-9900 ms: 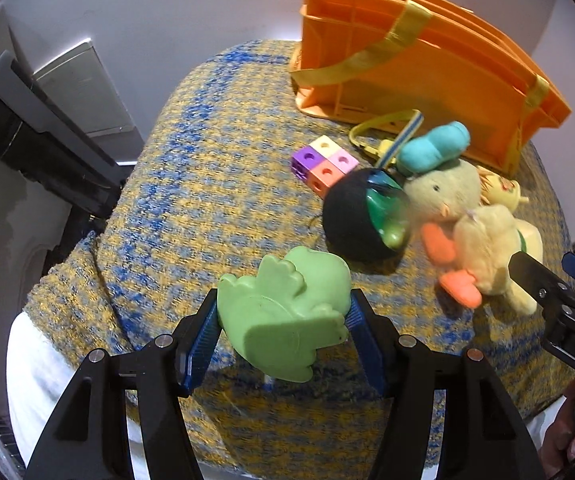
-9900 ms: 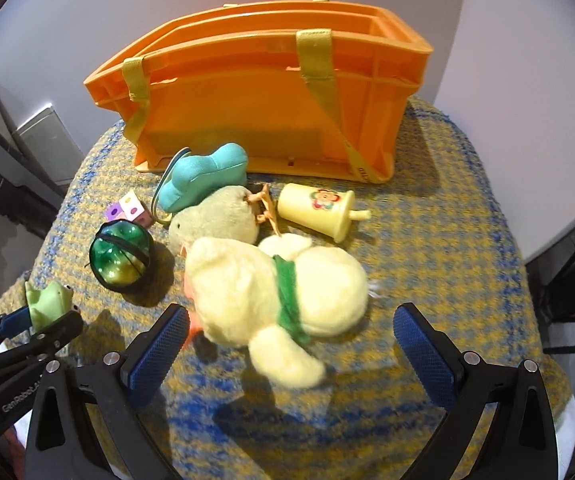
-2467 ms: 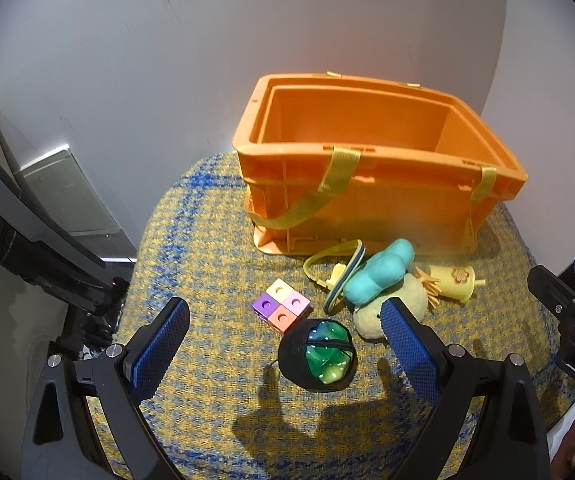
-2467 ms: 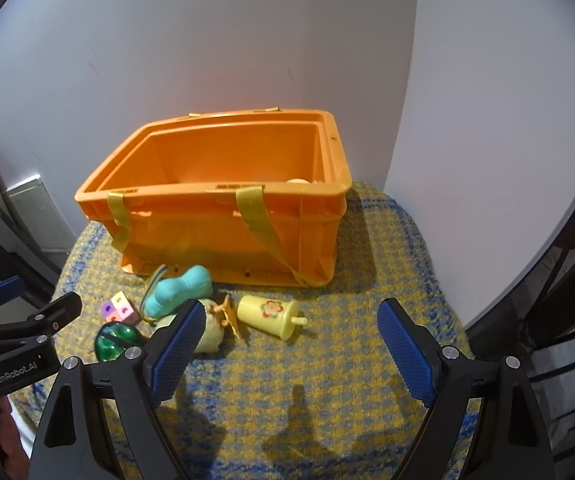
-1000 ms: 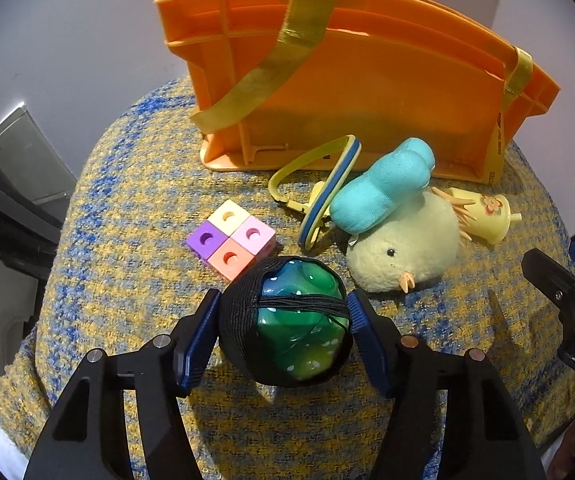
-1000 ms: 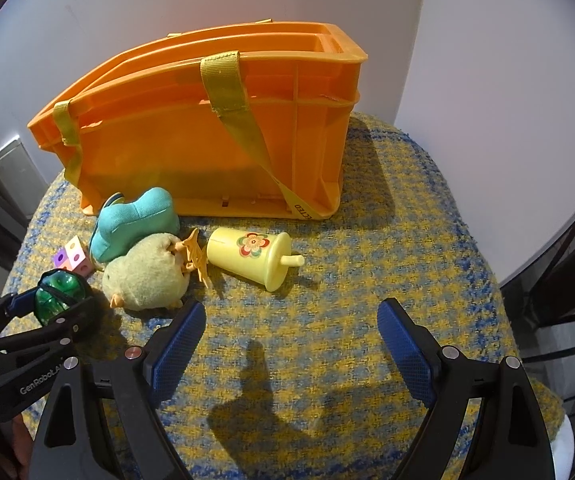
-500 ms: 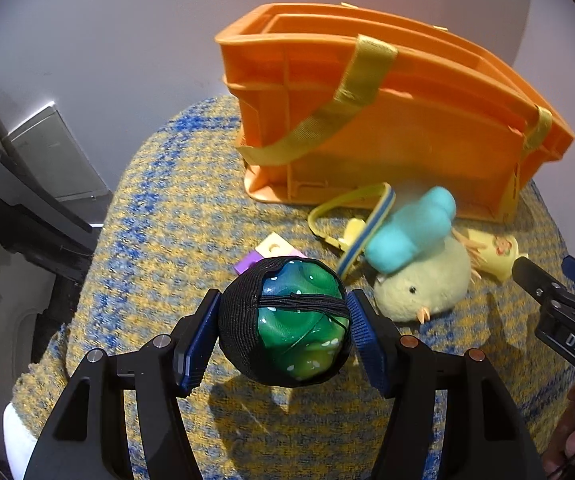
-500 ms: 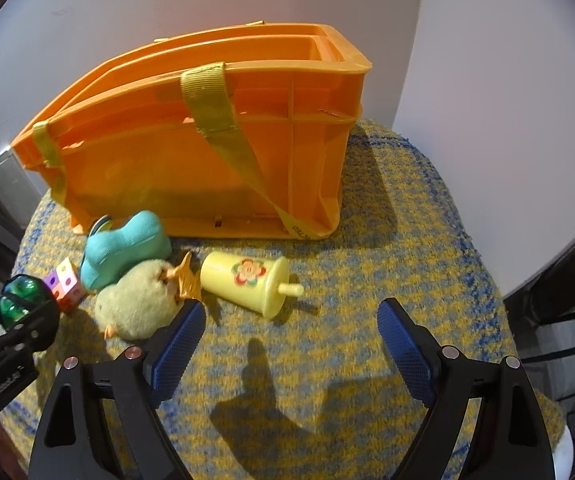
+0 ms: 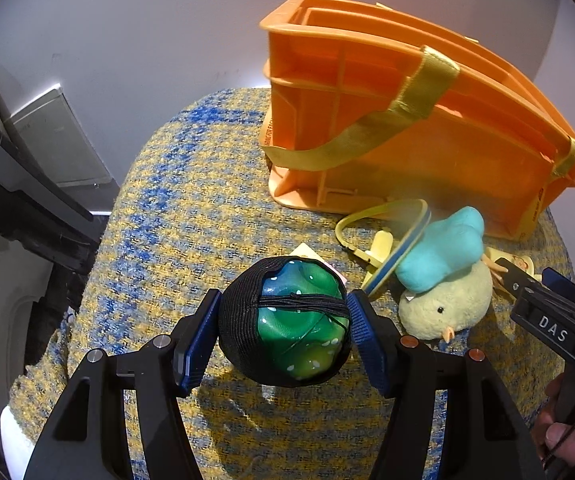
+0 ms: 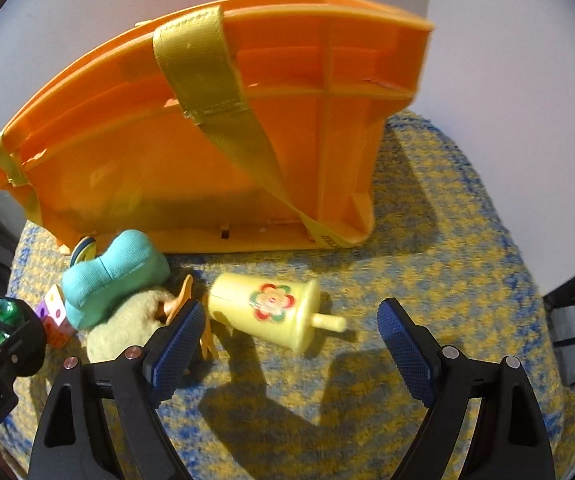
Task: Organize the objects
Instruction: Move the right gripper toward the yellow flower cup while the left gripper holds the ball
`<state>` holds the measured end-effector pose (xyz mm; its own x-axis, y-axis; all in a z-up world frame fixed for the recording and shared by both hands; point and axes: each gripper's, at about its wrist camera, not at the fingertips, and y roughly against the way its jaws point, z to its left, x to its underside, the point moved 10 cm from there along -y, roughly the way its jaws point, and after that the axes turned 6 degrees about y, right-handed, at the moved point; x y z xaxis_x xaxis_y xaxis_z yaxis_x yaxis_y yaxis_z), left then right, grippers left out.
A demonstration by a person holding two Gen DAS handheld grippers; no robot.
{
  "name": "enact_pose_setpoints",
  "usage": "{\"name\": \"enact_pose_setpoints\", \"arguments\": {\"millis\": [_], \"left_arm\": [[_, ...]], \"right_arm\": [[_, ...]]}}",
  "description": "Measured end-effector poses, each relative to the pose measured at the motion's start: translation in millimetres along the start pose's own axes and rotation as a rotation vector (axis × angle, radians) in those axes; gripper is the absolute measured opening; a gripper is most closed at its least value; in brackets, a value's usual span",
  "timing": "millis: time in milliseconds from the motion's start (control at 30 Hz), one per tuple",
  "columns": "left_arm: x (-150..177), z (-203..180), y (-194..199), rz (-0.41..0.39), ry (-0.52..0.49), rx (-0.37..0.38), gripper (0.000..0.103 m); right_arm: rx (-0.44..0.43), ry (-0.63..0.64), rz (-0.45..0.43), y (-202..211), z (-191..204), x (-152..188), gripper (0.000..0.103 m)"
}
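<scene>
The green ball point(image 9: 301, 326) is glossy with pale speckles, wrapped in a black mesh sleeve with a dark cord across its middle. The left gripper point(image 9: 283, 334) has its jaws closed on it, blue pads pressing both sides, and holds it in front of the orange crate point(image 9: 427, 152), above the yellow-and-blue checked counter point(image 9: 191, 216).

The left wrist view shows the crate's near-left corner, a grey panel to the crate's left, a yellow-and-blue loop point(image 9: 391, 236) at the crate's foot, and the chick's face; a hand point(image 9: 563, 436) grips the right gripper's handle at the edge. The right wrist view alone shows the whole yellow toy cup point(image 10: 271, 312), lying on its side before the crate with its spout pointing right, a flower on its wall. The right gripper point(image 10: 287, 354) has its jaws wide and empty, just in front of the cup.

Before the crate, a teal plush bone point(image 10: 115, 280) lies on a yellow plush chick point(image 9: 445, 308), with coloured cubes point(image 10: 53, 316) beside them, partly hidden by the ball in the left view.
</scene>
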<state>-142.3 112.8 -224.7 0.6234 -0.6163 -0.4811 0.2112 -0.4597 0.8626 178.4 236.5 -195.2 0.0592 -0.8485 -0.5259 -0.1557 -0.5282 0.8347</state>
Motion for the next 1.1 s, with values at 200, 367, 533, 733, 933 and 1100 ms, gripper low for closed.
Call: {"name": "enact_pose_setpoints", "arguments": {"millis": [200, 367, 533, 733, 933, 1100], "left_arm": [[-1.9, -0.4, -1.2, 0.005, 0.014, 0.016, 0.063], [-1.9, -5.8, 0.1, 0.005, 0.007, 0.024, 0.062], [1.2, -9.0, 0.6, 0.006, -0.005, 0.019, 0.063], [3.0, -9.9, 1.7, 0.01, -0.008, 0.014, 0.063], [4.5, -12.5, 5.3, 0.009, -0.01, 0.02, 0.063], [3.4, -8.7, 5.0, 0.008, -0.012, 0.024, 0.063]], "right_arm": [[0.005, -0.024, 0.015, -9.4, -6.3, -3.8, 0.088], [-0.027, -0.039, 0.051, -14.0, -12.9, 0.9, 0.088], [-0.07, -0.045, 0.065, -16.5, -13.4, 5.1, 0.06], [-0.116, -0.033, 0.086, -19.0, -7.7, 8.7, 0.025], [-0.115, -0.035, 0.075, -16.3, -13.6, 9.8, 0.006], [-0.102, -0.025, 0.049, -8.3, -17.1, 5.6, 0.002]]}}
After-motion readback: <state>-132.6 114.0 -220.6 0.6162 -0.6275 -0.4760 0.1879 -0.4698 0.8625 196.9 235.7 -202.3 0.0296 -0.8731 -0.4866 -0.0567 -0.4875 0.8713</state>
